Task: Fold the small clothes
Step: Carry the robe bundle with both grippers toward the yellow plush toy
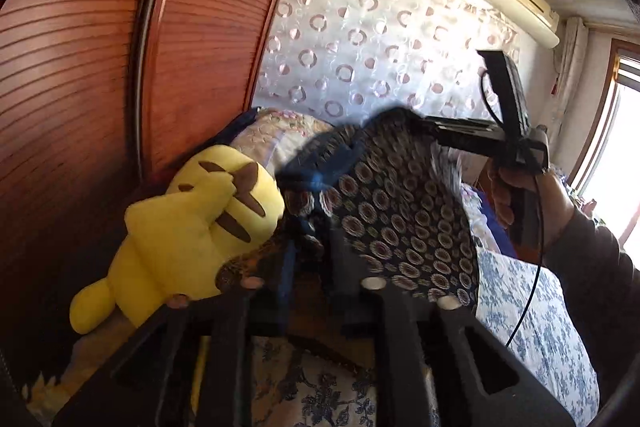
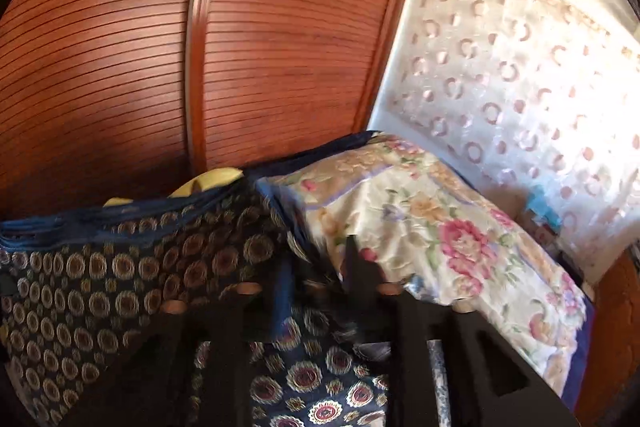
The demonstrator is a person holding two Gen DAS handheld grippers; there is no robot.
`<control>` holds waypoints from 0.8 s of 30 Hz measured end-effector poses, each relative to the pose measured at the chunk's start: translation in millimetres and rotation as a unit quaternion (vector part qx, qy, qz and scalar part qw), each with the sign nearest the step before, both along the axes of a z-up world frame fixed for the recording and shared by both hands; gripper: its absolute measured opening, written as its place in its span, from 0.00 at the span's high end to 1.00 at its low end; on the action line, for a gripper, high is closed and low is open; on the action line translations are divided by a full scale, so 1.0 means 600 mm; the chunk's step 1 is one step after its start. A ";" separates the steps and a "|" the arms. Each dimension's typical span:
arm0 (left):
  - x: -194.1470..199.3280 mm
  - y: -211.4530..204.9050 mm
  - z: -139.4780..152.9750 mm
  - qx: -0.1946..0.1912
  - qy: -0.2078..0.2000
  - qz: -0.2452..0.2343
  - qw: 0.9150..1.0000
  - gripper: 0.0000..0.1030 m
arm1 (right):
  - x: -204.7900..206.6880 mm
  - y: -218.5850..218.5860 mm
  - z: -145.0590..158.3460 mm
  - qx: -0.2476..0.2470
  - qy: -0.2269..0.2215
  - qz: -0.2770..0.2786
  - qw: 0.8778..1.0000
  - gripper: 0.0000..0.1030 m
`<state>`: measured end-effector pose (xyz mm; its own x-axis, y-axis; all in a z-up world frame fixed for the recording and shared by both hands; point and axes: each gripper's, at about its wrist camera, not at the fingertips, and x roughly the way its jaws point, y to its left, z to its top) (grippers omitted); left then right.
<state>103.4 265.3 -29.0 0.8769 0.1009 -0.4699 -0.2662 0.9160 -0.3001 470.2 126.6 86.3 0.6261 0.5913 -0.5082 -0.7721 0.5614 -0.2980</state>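
A dark navy garment (image 1: 404,211) patterned with round medallions hangs stretched in the air between both grippers. My left gripper (image 1: 312,227) is shut on its blue waistband edge. My right gripper, seen in the left wrist view (image 1: 424,125), is shut on the far top corner, held by a hand at the right. In the right wrist view the same garment (image 2: 120,267) spreads to the left and below, and my right gripper (image 2: 316,267) pinches its edge.
A yellow plush toy (image 1: 188,227) lies against the wooden slatted wardrobe (image 1: 80,67). A floral pillow (image 2: 432,227) sits behind the garment. A blue floral bedsheet (image 1: 532,315) lies below. A ring-patterned curtain (image 1: 360,39) hangs behind.
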 end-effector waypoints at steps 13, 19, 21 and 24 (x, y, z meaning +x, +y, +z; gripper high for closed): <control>0.078 -0.068 0.014 0.083 0.031 -0.072 0.993 0.26 | -0.043 -0.050 -0.060 0.030 0.057 0.045 0.997 0.40; 0.118 -0.069 -0.043 0.096 0.101 -0.076 0.987 0.26 | -0.003 -0.029 -0.107 0.023 0.105 0.043 0.993 0.40; 0.121 -0.064 -0.056 0.094 0.110 -0.074 0.987 0.26 | 0.010 -0.018 -0.121 0.023 0.116 0.041 0.992 0.40; 0.120 -0.060 -0.065 0.088 0.114 -0.071 0.987 0.26 | 0.029 -0.009 -0.132 0.025 0.127 0.041 0.991 0.40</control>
<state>175.5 229.4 -68.1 0.7613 0.0827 -0.6431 -0.1740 0.9815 -0.0798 487.4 121.2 6.9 0.4308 0.6625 -0.6128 -0.8618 0.5035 -0.0614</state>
